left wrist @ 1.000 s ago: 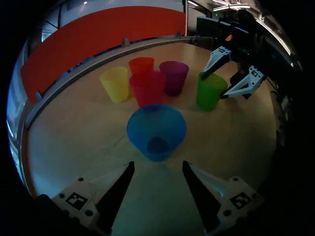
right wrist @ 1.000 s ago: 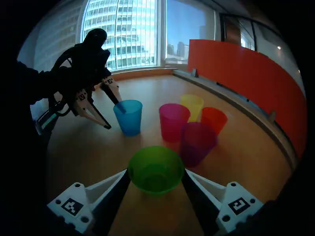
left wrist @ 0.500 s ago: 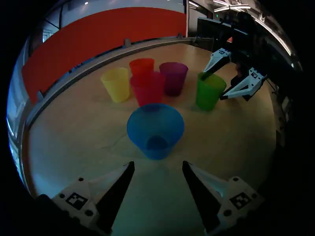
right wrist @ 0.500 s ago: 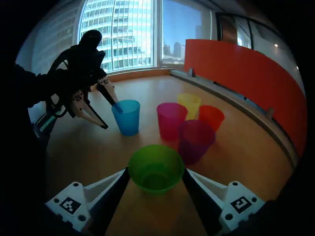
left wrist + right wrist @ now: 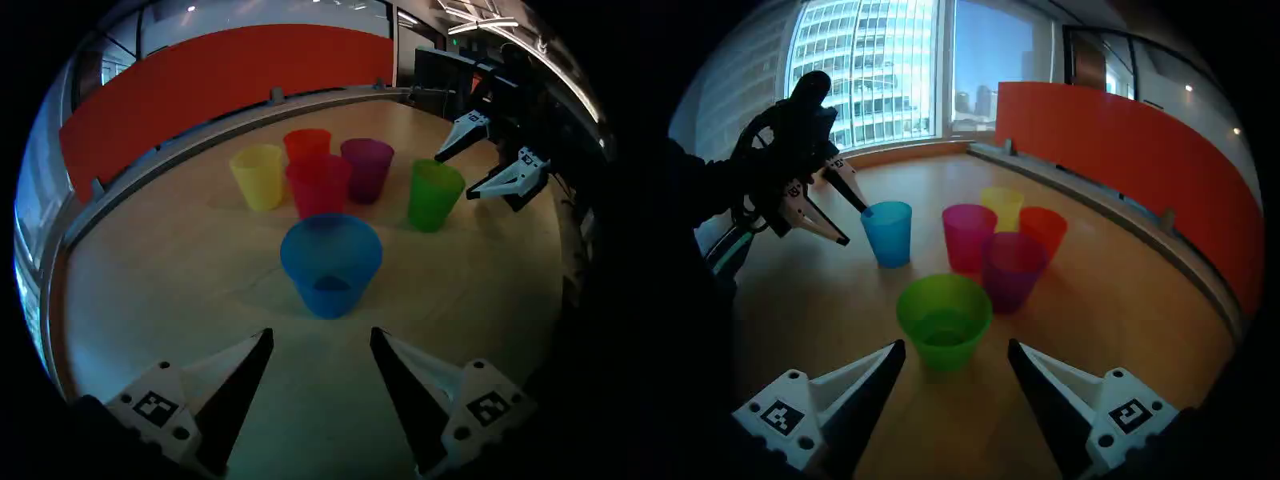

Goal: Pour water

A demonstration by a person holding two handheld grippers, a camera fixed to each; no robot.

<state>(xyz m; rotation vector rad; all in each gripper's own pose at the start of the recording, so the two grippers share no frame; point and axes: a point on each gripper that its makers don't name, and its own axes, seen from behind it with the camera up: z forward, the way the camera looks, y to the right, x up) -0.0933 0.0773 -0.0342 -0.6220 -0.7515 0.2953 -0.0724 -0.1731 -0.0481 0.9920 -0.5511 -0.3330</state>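
Left gripper view: left gripper (image 5: 320, 334), fingers spread, gripped nothing; blue cup (image 5: 330, 264) stood upright on wooden table (image 5: 160, 272) just ahead.
Right gripper view: right gripper (image 5: 956, 346) likewise spread; green cup (image 5: 944, 320) stood near its tips, untouched; fingers bore square coded markers (image 5: 782, 418).

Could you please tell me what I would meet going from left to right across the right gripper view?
left gripper → blue cup → green cup → purple cup → orange cup
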